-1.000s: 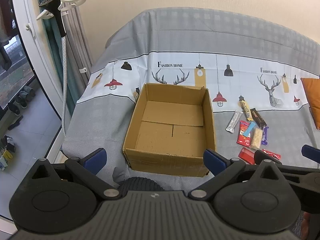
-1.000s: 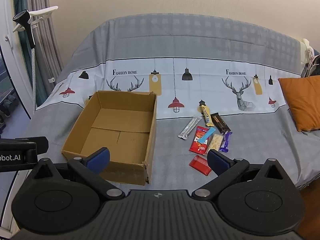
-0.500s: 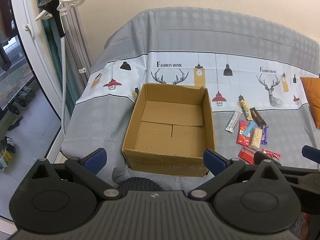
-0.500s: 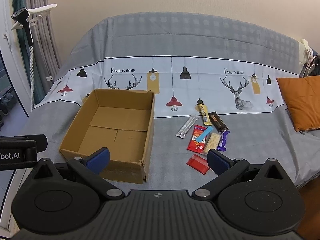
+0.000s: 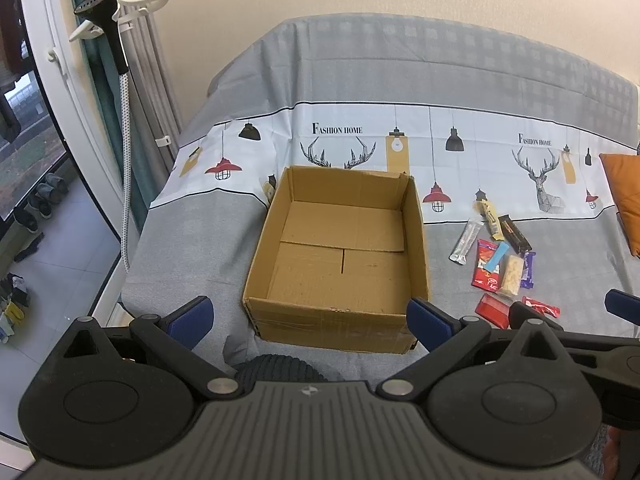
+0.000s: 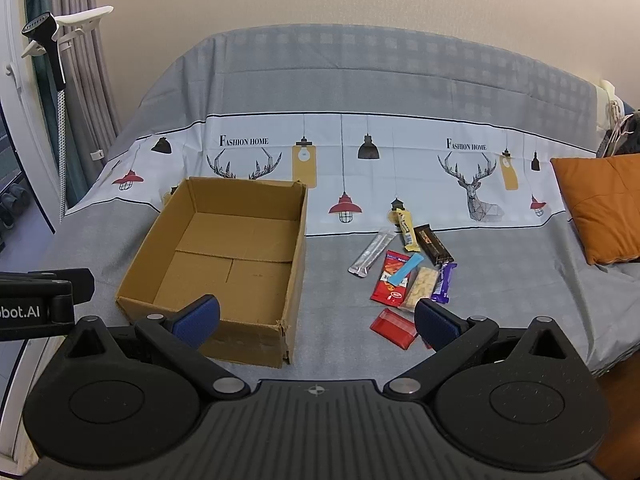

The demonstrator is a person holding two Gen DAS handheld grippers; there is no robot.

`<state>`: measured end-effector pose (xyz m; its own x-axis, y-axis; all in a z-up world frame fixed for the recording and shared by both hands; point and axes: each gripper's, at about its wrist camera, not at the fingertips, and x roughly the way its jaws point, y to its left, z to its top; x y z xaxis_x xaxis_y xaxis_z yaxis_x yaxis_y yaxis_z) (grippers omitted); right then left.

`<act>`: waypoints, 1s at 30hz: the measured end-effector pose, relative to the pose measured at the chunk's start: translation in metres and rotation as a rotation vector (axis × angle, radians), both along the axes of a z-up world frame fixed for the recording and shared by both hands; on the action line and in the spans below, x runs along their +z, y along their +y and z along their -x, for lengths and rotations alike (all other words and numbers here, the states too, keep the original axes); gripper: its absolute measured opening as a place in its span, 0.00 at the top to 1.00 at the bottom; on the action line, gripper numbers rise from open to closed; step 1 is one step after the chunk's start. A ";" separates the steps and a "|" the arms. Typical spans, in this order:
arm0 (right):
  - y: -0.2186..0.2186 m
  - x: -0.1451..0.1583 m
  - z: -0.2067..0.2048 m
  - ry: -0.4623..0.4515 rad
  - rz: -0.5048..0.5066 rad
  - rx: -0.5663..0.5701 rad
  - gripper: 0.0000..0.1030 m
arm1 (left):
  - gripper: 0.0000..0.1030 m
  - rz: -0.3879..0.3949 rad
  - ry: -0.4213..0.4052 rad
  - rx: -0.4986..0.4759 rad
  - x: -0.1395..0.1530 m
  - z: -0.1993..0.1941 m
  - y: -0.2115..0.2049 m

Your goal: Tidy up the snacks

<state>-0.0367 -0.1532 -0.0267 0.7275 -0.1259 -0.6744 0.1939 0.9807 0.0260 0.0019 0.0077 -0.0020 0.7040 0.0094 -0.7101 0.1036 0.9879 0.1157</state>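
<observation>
Both views have crept a little nearer the bed — snacks [image 6: 404, 276] lie scattered on the grey cover just right of the empty cardboard box [image 6: 224, 264]. Right tongs [image 6: 316, 320] and left tongs [image 5: 308, 320] both spread wide, holding nothing. Best start with the nearest red packet [image 6: 394, 326] (flat, so pinch an edge); orange cushion [image 6: 600, 204] sits well clear.
</observation>
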 end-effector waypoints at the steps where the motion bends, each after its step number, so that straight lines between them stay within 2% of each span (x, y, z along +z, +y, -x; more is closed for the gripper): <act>1: 0.000 0.000 0.000 0.001 0.000 -0.002 0.00 | 0.00 -0.001 0.000 -0.001 0.000 0.000 0.000; 23: -0.003 -0.004 -0.002 0.018 -0.014 -0.013 0.00 | 0.00 -0.005 0.022 -0.005 -0.007 -0.005 -0.002; 30: -0.014 -0.021 -0.007 0.050 -0.030 -0.024 0.00 | 0.00 -0.016 0.077 -0.046 -0.029 -0.020 -0.020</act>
